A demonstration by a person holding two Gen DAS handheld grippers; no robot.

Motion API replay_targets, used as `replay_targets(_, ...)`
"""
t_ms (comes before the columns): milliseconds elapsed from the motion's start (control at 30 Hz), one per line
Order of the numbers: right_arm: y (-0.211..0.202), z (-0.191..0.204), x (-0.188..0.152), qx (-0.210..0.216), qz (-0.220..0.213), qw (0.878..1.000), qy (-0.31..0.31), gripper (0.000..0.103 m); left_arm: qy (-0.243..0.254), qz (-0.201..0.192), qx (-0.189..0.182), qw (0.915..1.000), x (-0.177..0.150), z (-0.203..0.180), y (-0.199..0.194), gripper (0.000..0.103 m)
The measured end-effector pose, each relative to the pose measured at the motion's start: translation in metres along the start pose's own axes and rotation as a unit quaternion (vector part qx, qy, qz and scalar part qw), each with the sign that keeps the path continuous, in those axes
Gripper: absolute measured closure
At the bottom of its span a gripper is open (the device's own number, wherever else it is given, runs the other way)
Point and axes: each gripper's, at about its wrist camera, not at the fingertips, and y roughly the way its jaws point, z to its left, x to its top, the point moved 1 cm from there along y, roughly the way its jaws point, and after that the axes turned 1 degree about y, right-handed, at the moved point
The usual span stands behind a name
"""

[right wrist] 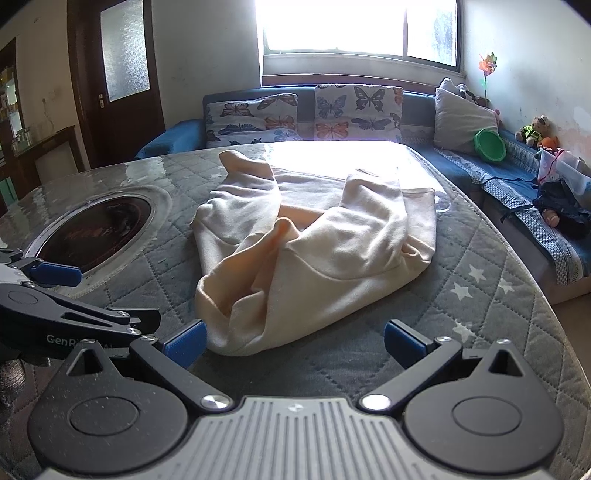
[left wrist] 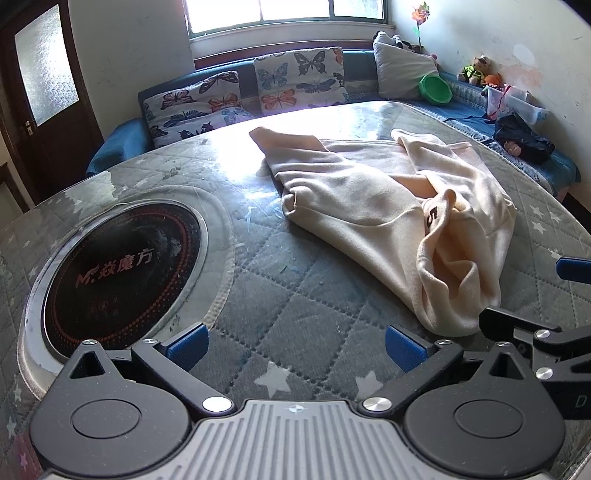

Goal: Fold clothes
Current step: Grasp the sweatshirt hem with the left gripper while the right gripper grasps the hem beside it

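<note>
Sweatshirt (left wrist: 373, 206), cream w/ a peach lining, lies crumpled on the tabletop (left wrist: 295, 295), mid-to-right in the left wrist view and dead centre in the right wrist view (right wrist: 314, 251). Both sleeves are thrown over the body, cuffs pointing toward the far edge; the hem end is bunched and faces the cameras, w/ the lining showing in the folds. A small black tag (left wrist: 431, 218) w/ a white mark sits on a fold near that end. Left claw (left wrist: 295, 349) is wide open, blue pads well apart, nothing between them, low over bare quilted cover just left of the garment's near end; not touching it. Right claw (right wrist: 293, 341) is also wide open and empty, near edge of the sweatshirt lying just ahead of its left pad; contact can't be told. The two claws are close side by side: the right one's black frame and a blue pad show at the right edge of the left view, the left one's frame at the left edge of the right view. Tabletop has a grey quilted cover w/ white stars under a clear glossy sheet, plus a round black hob (left wrist: 118, 273) set in at the left. Beyond: sofa (right wrist: 424, 107) w/ butterfly cushions (right wrist: 358, 110), green bowl (right wrist: 490, 144), window (right wrist: 358, 26), door (right wrist: 122, 74).
</note>
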Motion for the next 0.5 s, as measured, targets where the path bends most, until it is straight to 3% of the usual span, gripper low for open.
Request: replay_targets(500, 0.017, -0.021, 0.027, -0.004, -0.005, 1.000, 0.024, 0.000, -0.013, -0.006, -0.010, 0.9998, 0.020, 0.004, 0.006, 0.000)
